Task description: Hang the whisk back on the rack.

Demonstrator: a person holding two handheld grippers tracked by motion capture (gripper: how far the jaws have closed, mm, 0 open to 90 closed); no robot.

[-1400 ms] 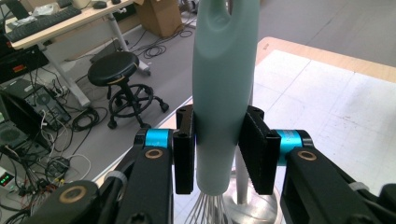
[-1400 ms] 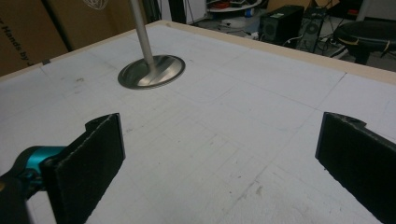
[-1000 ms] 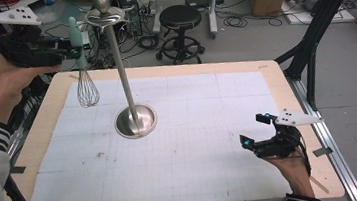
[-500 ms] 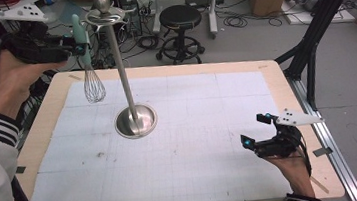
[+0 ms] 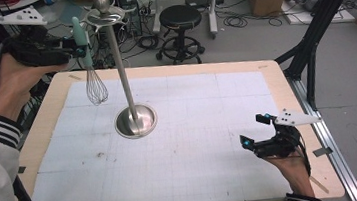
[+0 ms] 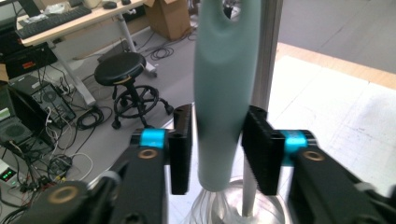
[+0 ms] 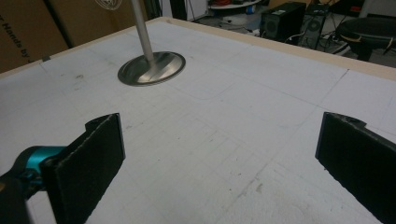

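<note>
Left tongs (image 6: 215, 149) clench a whisk (image 5: 88, 64) by its teal handle, wires hanging below, beside the steel stand (image 5: 124, 71); right tongs (image 7: 219, 163) gape wide over the desk (image 5: 194, 129).

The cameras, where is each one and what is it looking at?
High view: above the table, looking forward and down; both hands and grippers show.
Left gripper view: rides the left gripper, its jaws around the whisk.
Right gripper view: rides the right gripper, looking low across the table through its wide jaws.
All three share the stand.
</note>
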